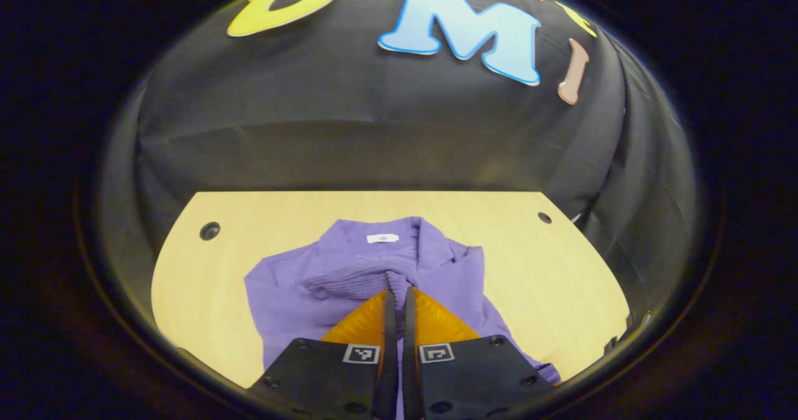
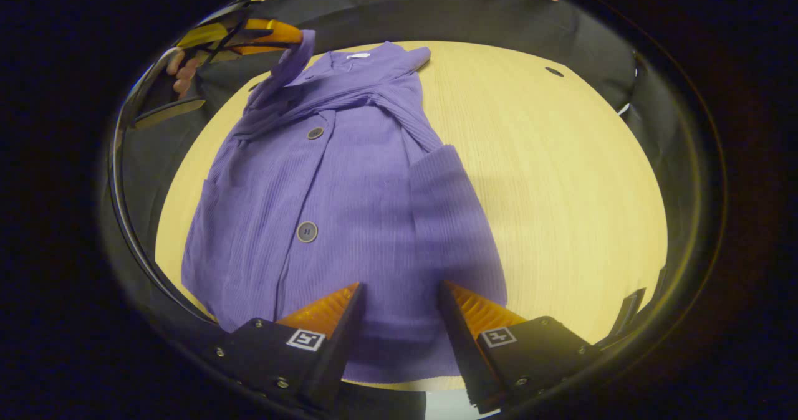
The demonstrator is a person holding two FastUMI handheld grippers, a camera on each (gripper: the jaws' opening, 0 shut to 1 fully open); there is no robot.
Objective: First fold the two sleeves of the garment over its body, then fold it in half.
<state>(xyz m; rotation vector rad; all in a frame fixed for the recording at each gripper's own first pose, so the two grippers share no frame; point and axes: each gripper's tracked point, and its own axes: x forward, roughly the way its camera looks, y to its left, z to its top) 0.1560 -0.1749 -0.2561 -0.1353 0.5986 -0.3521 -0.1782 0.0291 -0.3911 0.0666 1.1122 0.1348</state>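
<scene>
A purple buttoned cardigan (image 2: 349,189) lies flat on the wooden table (image 2: 561,177), collar at the far end. One sleeve (image 2: 399,105) is folded across its chest. In the left gripper view my left gripper (image 1: 399,290) is shut on the cuff of the other sleeve (image 1: 358,280), held over the cardigan (image 1: 293,308). The right gripper view shows that left gripper (image 2: 293,37) at the upper left with the sleeve end (image 2: 298,55) lifted off the table. My right gripper (image 2: 400,288) hangs open above the hem, nothing between its fingers.
The table (image 1: 530,264) has small round holes near its far corners (image 1: 209,230) (image 1: 545,217). A hand (image 2: 181,71) holds the left gripper at the booth's edge. Bare wood lies beside the cardigan on the right of the right gripper view.
</scene>
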